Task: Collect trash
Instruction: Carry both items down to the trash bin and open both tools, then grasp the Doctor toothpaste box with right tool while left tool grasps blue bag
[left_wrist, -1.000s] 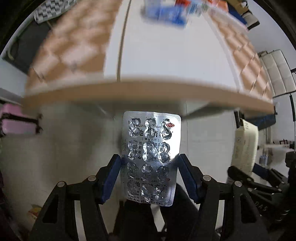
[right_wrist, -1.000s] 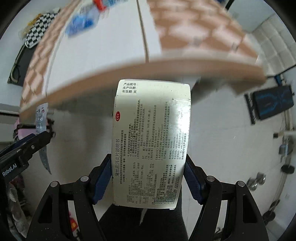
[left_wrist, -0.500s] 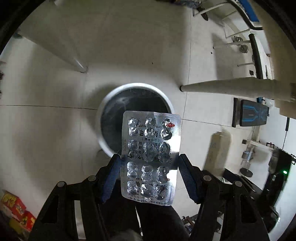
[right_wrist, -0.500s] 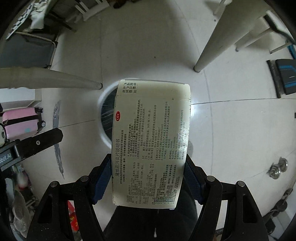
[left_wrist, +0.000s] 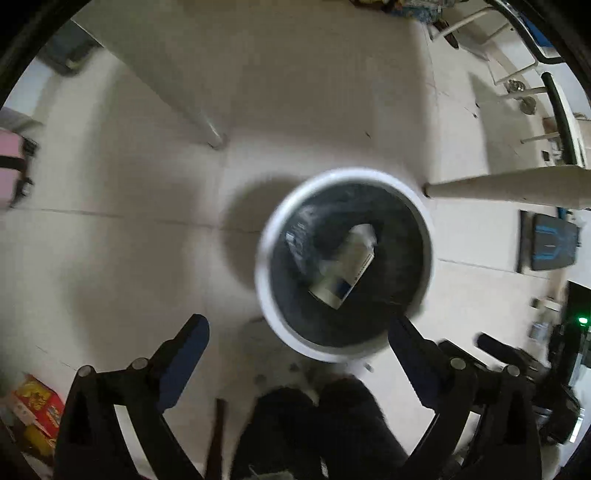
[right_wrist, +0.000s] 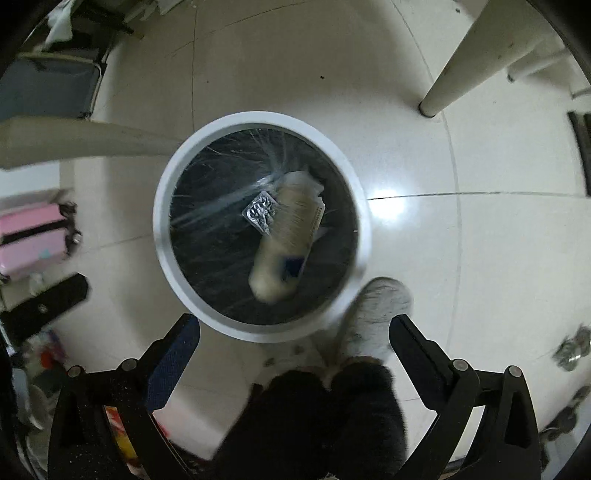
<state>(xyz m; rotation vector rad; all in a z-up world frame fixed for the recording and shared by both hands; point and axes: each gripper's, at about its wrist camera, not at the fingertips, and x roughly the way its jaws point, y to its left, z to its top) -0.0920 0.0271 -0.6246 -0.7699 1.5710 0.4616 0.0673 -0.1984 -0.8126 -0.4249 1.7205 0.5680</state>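
Left gripper (left_wrist: 297, 334): jaws are being opened and are spread wide, with nothing pinched between the blue pads; it is being pointed steeply down at the floor, near the rim of the bin.
Right gripper (right_wrist: 294, 332): jaws are likewise being opened and are spread wide, nothing being held; it is being aimed down over the near edge of the same bin.
Person: dark trouser legs (right_wrist: 325, 421) are being seen between the fingers in both views, and a grey fluffy slipper (right_wrist: 373, 314) is being rested on the tiles just beside the bin's rim.
Trash bin (right_wrist: 166, 206): a round white-rimmed bin, lined with a black bag, is being seen from above on the pale tiled floor.
Medicine box (right_wrist: 286, 243): the cream carton is being seen blurred inside the bin, lying slantwise; in the left wrist view it (left_wrist: 345, 267) is shown there too.
Blister pack (right_wrist: 261, 213): the silver foil sheet is being shown inside the bin, touching the box's upper left side.
Table legs (right_wrist: 469, 62): pale legs are being seen standing near the bin, farther off.
Pink case (right_wrist: 31, 240): it is being seen at the left edge, well apart from the bin.
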